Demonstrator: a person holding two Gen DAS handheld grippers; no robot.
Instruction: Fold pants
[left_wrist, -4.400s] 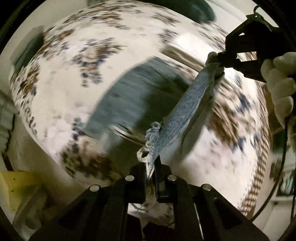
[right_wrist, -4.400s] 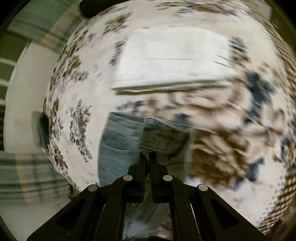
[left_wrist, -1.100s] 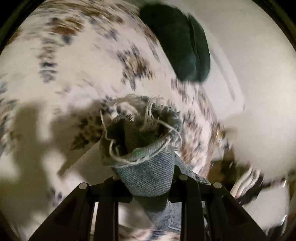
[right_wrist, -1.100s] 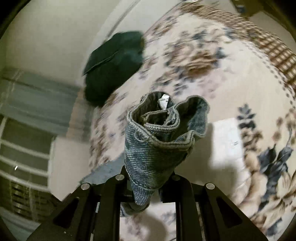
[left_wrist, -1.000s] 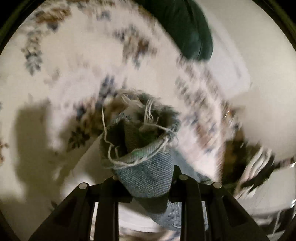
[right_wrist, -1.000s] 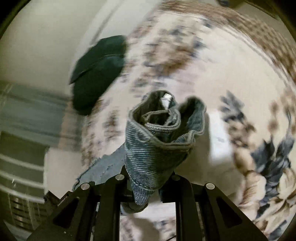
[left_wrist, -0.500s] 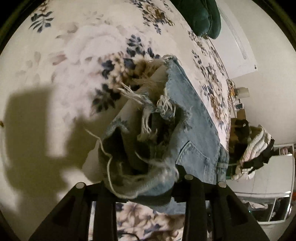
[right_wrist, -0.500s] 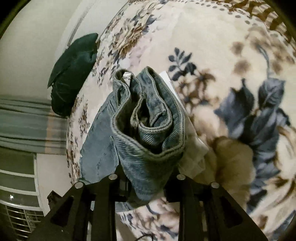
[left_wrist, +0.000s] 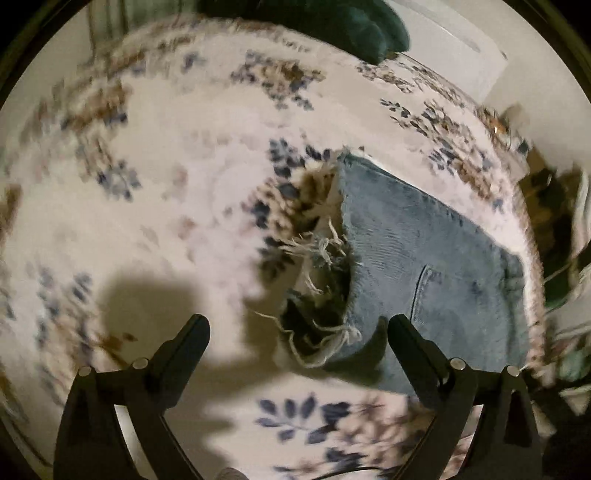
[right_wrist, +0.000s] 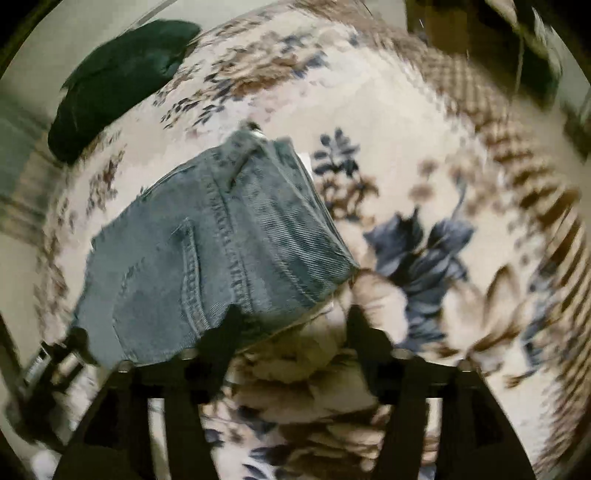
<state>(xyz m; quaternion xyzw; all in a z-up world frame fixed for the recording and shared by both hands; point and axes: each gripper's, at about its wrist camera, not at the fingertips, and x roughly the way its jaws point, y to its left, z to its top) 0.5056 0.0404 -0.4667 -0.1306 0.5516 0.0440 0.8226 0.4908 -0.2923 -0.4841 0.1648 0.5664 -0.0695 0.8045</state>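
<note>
The light blue denim pants (left_wrist: 424, 266) lie folded on the floral carpet (left_wrist: 166, 184). In the left wrist view their frayed hem end (left_wrist: 321, 295) faces me, with a back pocket to its right. My left gripper (left_wrist: 297, 332) is open and empty, just in front of the frayed hem. In the right wrist view the pants (right_wrist: 207, 258) lie flat, waistband end nearest the lens. My right gripper (right_wrist: 291, 326) is open and empty, its left finger over the pants' near edge.
A dark green cushion (left_wrist: 332, 26) lies at the carpet's far edge and also shows in the right wrist view (right_wrist: 118, 77). A white wall (left_wrist: 461, 40) stands behind it. Dim furniture (left_wrist: 554, 206) stands at the right.
Both grippers have opened and let go of the pants, which now lie folded on the carpet. Both grippers have drawn back a little from the cloth.
</note>
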